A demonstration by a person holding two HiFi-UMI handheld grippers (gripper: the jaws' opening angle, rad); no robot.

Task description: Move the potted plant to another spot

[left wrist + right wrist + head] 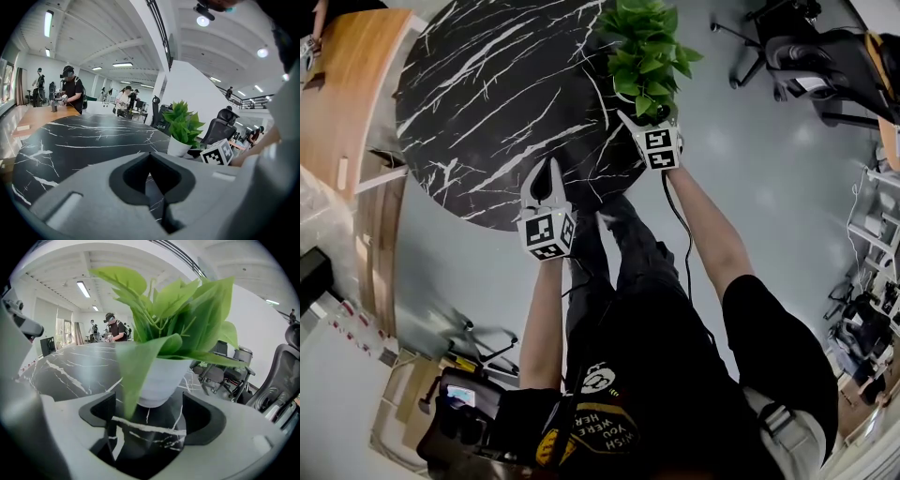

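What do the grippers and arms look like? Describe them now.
The left gripper and right gripper are light grey with dark inner faces; each bears a white cube with black square markers. A black cable runs from the right one. Short black sleeves.

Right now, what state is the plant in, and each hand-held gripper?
Potted plant: upright on the table, not gripped.
Left hand-held gripper: shut, nothing in it.
Right hand-held gripper: open at the plant's base, a leaf hanging between its jaws.
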